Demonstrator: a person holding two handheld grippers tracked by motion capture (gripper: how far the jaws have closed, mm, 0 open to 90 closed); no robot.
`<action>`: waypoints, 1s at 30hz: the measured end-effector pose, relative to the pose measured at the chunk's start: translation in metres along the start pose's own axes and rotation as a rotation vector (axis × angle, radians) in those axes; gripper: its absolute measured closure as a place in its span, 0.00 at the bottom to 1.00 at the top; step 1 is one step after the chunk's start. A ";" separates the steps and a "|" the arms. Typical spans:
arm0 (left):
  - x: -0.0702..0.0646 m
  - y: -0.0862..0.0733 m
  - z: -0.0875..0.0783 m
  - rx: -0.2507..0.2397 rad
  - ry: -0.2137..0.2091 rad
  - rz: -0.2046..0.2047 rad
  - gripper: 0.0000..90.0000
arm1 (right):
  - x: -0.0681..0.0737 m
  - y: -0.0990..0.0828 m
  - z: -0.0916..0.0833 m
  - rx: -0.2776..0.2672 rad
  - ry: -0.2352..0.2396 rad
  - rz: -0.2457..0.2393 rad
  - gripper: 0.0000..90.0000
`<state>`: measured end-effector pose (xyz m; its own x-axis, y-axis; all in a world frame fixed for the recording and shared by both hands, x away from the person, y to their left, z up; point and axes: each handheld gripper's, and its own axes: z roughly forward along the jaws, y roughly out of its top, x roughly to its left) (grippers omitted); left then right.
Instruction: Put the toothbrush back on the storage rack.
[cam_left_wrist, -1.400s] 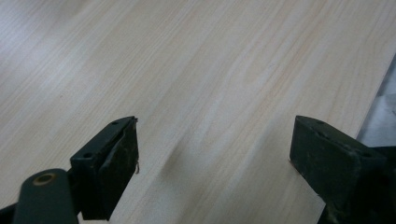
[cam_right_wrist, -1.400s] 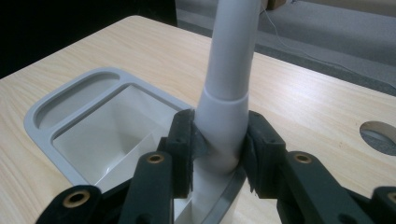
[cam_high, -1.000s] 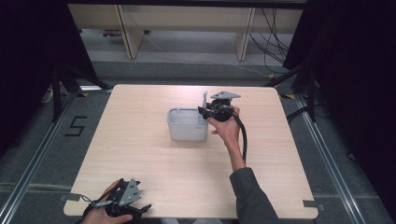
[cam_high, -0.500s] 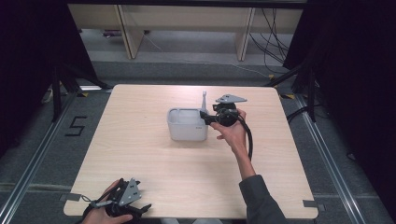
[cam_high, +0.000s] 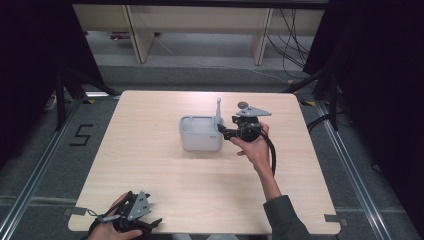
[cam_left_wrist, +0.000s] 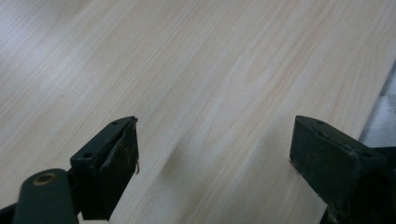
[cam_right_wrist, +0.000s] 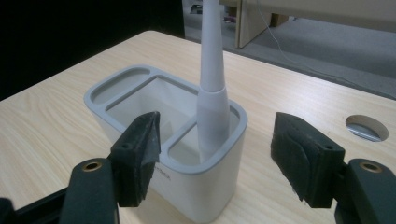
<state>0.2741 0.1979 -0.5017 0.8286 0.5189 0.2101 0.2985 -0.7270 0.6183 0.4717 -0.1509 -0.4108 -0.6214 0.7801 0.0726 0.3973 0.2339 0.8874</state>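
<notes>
1. Two grippers are at the wooden table (cam_high: 165, 200). The left gripper (cam_high: 131, 216) lies at the near left edge in the person's left hand (cam_high: 107, 230), just where it lay a second ago; in the left gripper view its jaws stand wide apart over bare wood, holding nothing.
2. Nearer the middle, the right hand (cam_high: 256, 150) holds the right gripper (cam_high: 223, 131), which has drawn back a little to the right and toward the person since a second ago and now sits just beside the right wall of the grey holder (cam_high: 200, 137).
3. Seen in the right gripper view, the right gripper (cam_right_wrist: 217, 154) has its jaws spread wide, apart from the holder's near corner and gripping nothing.
4. At about the table's centre, the grey holder (cam_right_wrist: 140, 105) is a rounded box with a wide middle compartment and a narrow slot at each end.
5. Inside the right-hand slot a slim grey tapered handle (cam_right_wrist: 212, 70) stands upright, unmoved since earlier, its top above the rim (cam_high: 218, 107).
</notes>
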 end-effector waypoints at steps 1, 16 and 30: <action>0.000 0.000 0.000 0.000 0.000 0.000 0.17 | 0.000 0.000 -0.001 0.002 -0.008 -0.001 0.37; 0.000 0.000 -0.001 -0.013 -0.005 0.005 0.17 | 0.003 -0.007 -0.008 0.012 0.009 -0.013 0.34; 0.000 0.000 -0.001 -0.012 -0.003 0.006 0.17 | 0.006 -0.018 -0.022 0.029 0.001 -0.009 0.29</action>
<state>0.2736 0.1985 -0.5007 0.8317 0.5134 0.2113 0.2880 -0.7243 0.6264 0.4467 -0.1631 -0.4162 -0.6256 0.7774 0.0650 0.4108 0.2575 0.8746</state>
